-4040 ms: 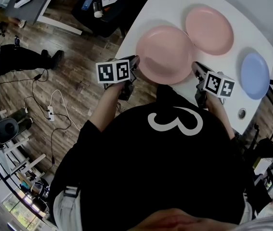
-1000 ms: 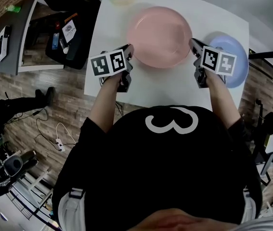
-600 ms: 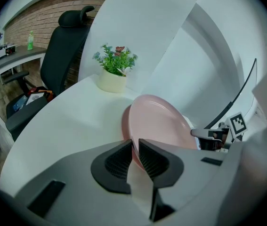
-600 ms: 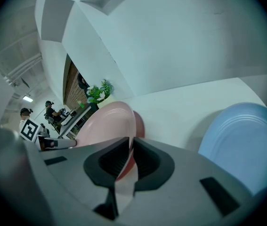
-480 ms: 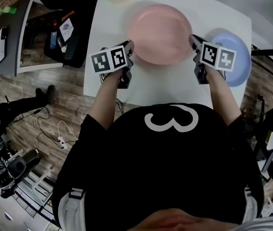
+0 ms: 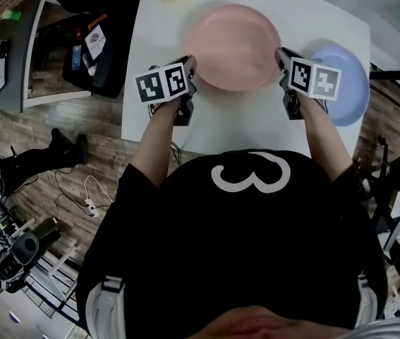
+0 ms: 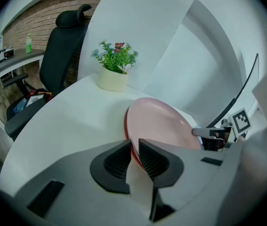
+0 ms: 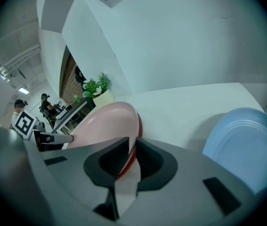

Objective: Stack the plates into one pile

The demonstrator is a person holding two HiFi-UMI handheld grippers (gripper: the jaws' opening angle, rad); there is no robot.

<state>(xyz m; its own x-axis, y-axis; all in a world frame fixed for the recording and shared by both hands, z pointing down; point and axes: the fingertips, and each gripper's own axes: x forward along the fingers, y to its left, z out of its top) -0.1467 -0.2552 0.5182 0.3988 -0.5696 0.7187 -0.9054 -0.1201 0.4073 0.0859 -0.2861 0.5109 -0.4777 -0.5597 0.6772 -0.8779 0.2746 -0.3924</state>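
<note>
Pink round plate (image 6: pixel 233 44): over the middle of the white worktop (image 6: pixel 159 44), held at opposite edges by both grippers. Whether it rests on the surface cannot be told.

Change: four seconds ago two pink plates lay side by side, with the blue one well apart. Now only one pink disc shows from the head view. A darker red edge shows under its rim in both gripper views; whether that is a second plate cannot be told.

Left gripper (image 6: pixel 191 66): fingers (image 7: pixel 117 161) narrow, clamped on the plate's left rim.

Right gripper (image 6: pixel 281 54): fingers (image 8: pixel 149 161) narrow, clamped on the right rim.

Pale blue round plate (image 6: pixel 351 83): flat on the worktop, just beside the right gripper and partly covered by it from above.

Cream pot (image 7: pixel 112 81): at the far edge of the worktop, holding a green plant (image 7: pixel 116 56) with small red flowers.

Black office chair (image 7: pixel 65 36): beyond the worktop's left side.
</note>
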